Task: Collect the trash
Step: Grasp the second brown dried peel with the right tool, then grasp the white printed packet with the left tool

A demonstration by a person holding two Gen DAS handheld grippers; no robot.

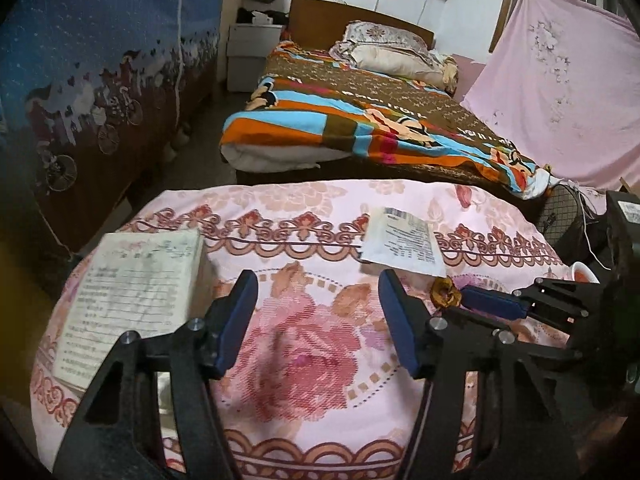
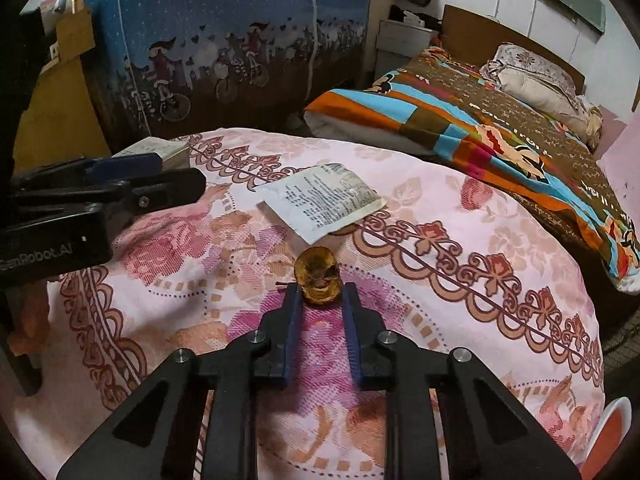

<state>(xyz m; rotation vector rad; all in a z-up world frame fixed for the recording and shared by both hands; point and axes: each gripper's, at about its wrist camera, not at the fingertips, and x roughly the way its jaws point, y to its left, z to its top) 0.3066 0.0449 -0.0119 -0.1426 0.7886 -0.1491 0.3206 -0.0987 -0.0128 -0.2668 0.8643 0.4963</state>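
- The pink floral cloth-covered surface (image 2: 460, 240) carries everything; it bulges up and falls away at its far rim toward the bed with the striped blanket (image 2: 480, 128), so open room lies in the middle
- A thick pale paper-covered book (image 1: 132, 300) sits at the left rim, clear of both tools
- A flat white printed paper packet (image 2: 320, 204), likely more trash, lies just beyond the core
- The left tool (image 1: 316, 320) hovers with jaws apart, holding nothing
- The right tool (image 2: 319, 300) has its blue pads pressed on the brown shrivelled fruit core (image 2: 318, 280), probably to lift it
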